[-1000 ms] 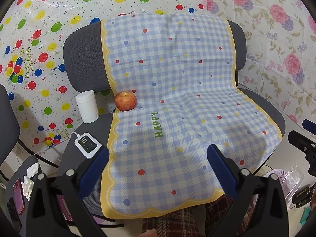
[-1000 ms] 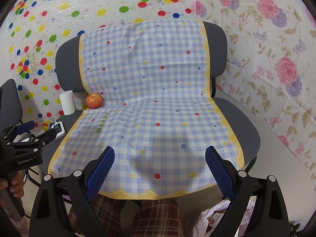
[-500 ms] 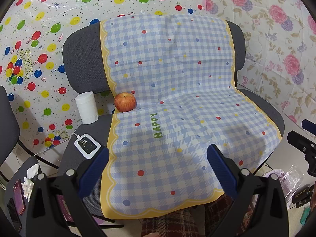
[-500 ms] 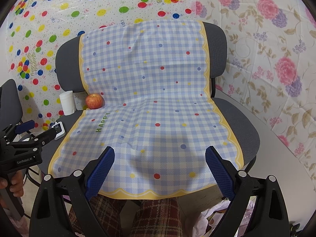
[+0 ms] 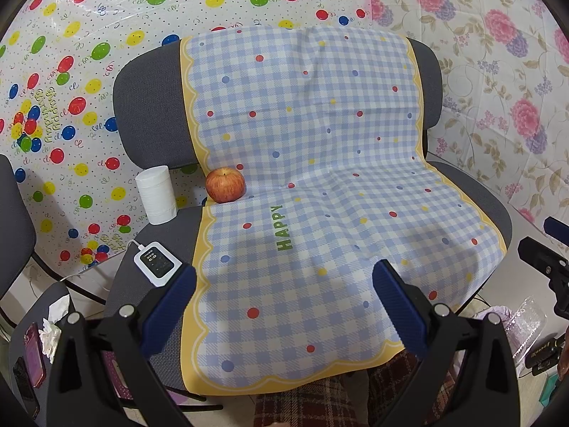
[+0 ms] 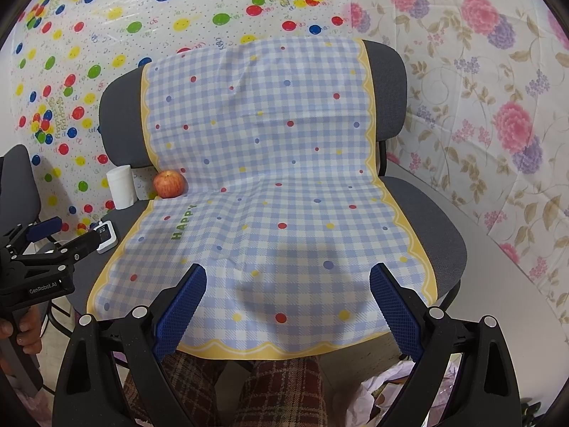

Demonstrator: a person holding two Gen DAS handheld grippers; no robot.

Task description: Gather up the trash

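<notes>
A grey chair (image 5: 149, 106) is draped with a blue checked cloth (image 5: 320, 178). At the seat's back left sit a red apple (image 5: 225, 185) and a white paper cylinder (image 5: 157, 195), a cup or a roll. A crumpled white tissue (image 5: 49, 331) lies low on the left. A clear plastic tray (image 5: 526, 323) lies on the floor at the right. My left gripper (image 5: 284, 284) hangs open over the cloth's front, holding nothing. My right gripper (image 6: 288, 284) is open over the front edge too. The apple (image 6: 169, 184) and the cylinder (image 6: 122, 186) also show in the right wrist view.
A white corded controller (image 5: 156, 265) lies on the seat's left edge. A pink phone (image 5: 33, 356) lies beside the tissue. Crumpled pale plastic (image 6: 384, 391) sits on the floor at the lower right. Patterned sheets cover the walls. A person's plaid-clad legs (image 6: 277, 391) are below the chair front.
</notes>
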